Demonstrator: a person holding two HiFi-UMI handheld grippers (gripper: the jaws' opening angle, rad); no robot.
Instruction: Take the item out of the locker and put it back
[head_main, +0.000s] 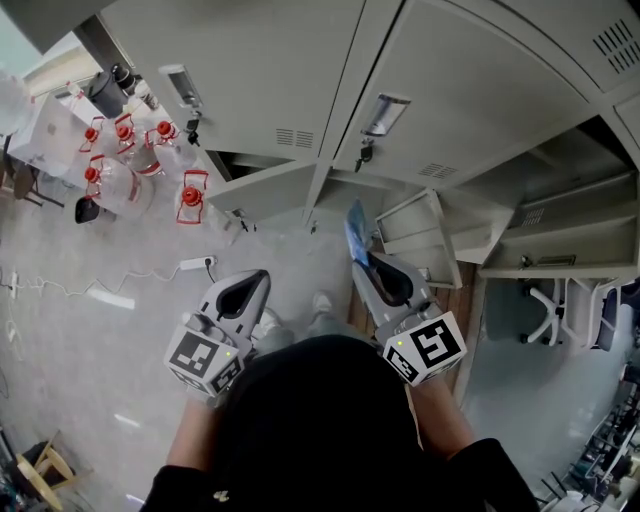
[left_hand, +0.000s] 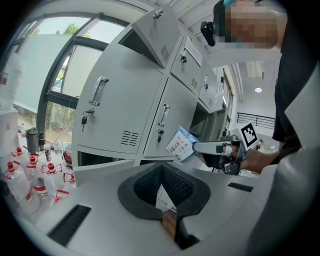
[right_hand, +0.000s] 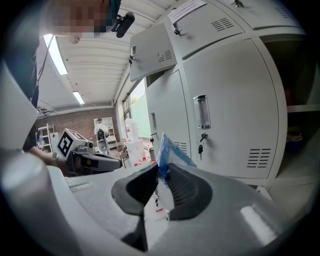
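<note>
**Right gripper** (right_hand: 161, 170): jaws nearly together, clamped on the lower edge of a packet (right_hand: 170, 152). Both pads press on it, one on each face.

**Left gripper** (left_hand: 161, 167): jaw tips meet, with nothing between them. It is held level with the right gripper and well apart from it, touching nothing.

**Packet** (head_main: 357, 232): blue and white, thin, soft-sided, with print on its pale face (left_hand: 181, 144). It stands up out of the right jaws and reaches past their tips. It is in the air in front of the lockers (head_main: 280, 80), outside every compartment. From the left gripper view it sits at the end of the right gripper (left_hand: 200, 148), in front of a closed lower door.

**Lockers**: grey metal, with keys in two closed doors. In the head view, one small door (head_main: 415, 225) stands open just beyond the packet.

**Bottles** (head_main: 120, 170): clear with red caps, on the floor to the left.
</note>
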